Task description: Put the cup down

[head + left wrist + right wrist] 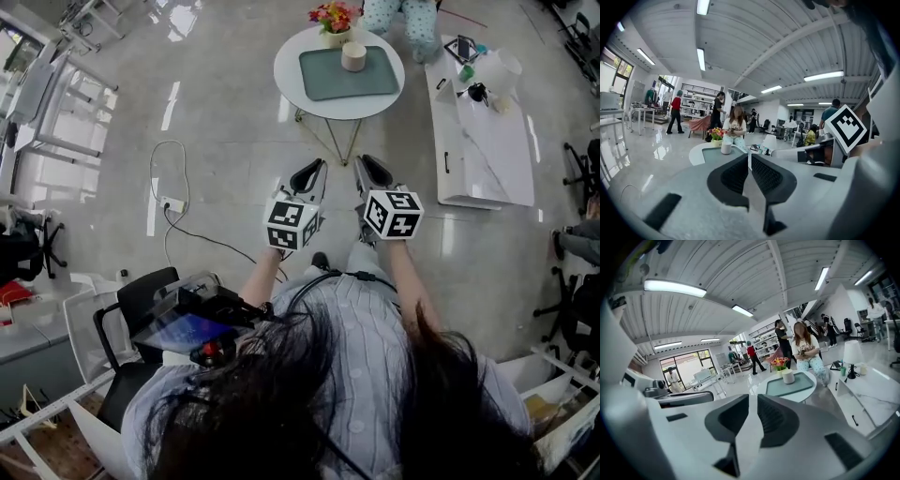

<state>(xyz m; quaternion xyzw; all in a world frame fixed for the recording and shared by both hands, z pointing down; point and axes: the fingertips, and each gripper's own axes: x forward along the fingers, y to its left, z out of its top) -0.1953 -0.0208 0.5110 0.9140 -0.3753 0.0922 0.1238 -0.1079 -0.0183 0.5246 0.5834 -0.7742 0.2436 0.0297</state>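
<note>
One cup (353, 57) (upright) on tray (323, 77)

Person up top: long dark hair (281, 403), pale blue pinstripe shirt (375, 347), thin black cable (302, 286) snaking over shirt. Left claw (317, 167) and right claw (366, 161) look identical: light grey shells, black ribbed pads (736, 176). Each carries white marker cube (292, 223) with black square patterns.

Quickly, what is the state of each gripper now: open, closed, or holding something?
Left gripper: closed, jaws together, holding nothing.
Right gripper: closed, jaws nearly touching, holding nothing.
</note>
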